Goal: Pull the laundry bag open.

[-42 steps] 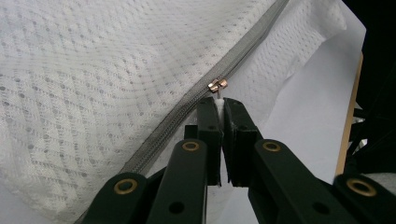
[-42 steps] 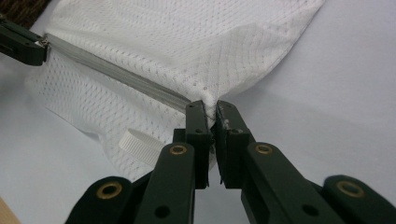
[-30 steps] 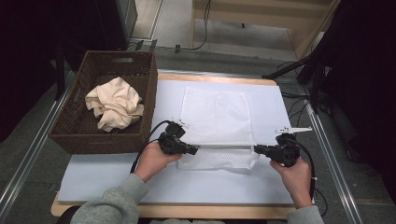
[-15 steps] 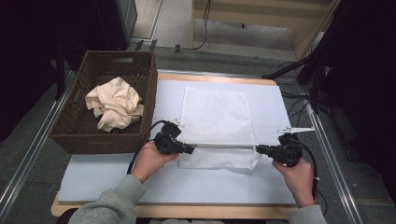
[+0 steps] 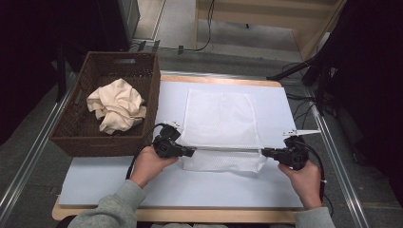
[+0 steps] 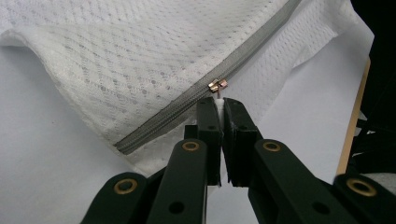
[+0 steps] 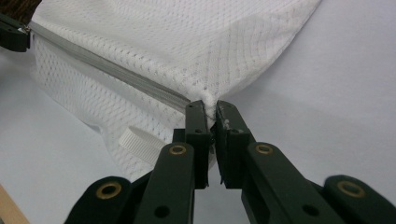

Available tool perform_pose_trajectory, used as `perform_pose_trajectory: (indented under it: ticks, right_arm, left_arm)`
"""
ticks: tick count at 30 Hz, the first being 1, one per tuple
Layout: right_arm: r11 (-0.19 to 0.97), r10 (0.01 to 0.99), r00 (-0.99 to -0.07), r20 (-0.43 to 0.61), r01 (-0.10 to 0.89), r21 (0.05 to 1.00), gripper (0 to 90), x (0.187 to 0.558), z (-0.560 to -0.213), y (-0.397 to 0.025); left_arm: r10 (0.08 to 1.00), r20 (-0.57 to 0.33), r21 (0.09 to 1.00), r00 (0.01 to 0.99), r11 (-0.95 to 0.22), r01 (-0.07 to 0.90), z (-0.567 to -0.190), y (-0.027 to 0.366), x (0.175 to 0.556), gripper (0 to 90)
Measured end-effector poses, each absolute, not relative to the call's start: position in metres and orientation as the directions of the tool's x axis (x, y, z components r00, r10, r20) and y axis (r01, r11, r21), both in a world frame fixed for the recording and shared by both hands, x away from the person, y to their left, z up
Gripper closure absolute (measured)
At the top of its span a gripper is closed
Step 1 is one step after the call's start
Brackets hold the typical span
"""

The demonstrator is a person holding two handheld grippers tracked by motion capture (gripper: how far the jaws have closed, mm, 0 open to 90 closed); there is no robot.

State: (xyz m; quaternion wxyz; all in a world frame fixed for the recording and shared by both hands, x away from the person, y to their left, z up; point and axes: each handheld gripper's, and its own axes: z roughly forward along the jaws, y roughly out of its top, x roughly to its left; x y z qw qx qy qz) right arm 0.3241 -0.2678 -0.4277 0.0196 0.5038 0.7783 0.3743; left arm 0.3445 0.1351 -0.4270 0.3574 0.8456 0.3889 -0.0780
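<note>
A white mesh zip bag lies flat on the pale blue table mat, its grey zipper stretched taut between both grippers. My left gripper points right and is shut on the small white tab under the metal zipper slider; its tips sit just below the zipper line. My right gripper points left and is shut on the bag's corner at the zipper's other end, which bunches the mesh at its tips. A white ribbed loop hangs under the bag.
A dark wicker basket stands at the left of the mat and holds a crumpled cream cloth. The table's wooden edge runs behind the bag. Cables and a metal rail lie to the right.
My left gripper has slid a little to the left along the zipper line with the slider. The right gripper has stayed put on the corner.
</note>
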Motion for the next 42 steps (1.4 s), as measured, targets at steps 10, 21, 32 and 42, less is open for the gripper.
perform_pose_trajectory:
  ticks: [10, 21, 32, 42]
  right_arm:
    - [0.227, 0.789, -0.504, 0.351, 0.77, 0.596, 85.4, 0.326, -0.43, -0.269]
    - [0.24, 0.779, -0.519, 0.352, 0.765, 0.597, 85.4, 0.328, -0.429, -0.267]
    - [0.236, 0.776, -0.519, 0.359, 0.767, 0.596, 85.5, 0.332, -0.429, -0.268]
    - [0.239, 0.776, -0.518, 0.359, 0.769, 0.593, 85.5, 0.335, -0.429, -0.27]
  left_arm:
    - [0.613, -0.404, 0.544, 0.679, -0.436, 0.717, -0.426, 0.141, 0.342, 86.8]
    - [0.621, -0.4, 0.543, 0.674, -0.432, 0.72, -0.426, 0.145, 0.338, 86.9]
    - [0.637, -0.39, 0.551, 0.665, -0.418, 0.723, -0.424, 0.153, 0.335, 86.9]
    - [0.656, -0.38, 0.55, 0.652, -0.407, 0.729, -0.423, 0.159, 0.333, 86.9]
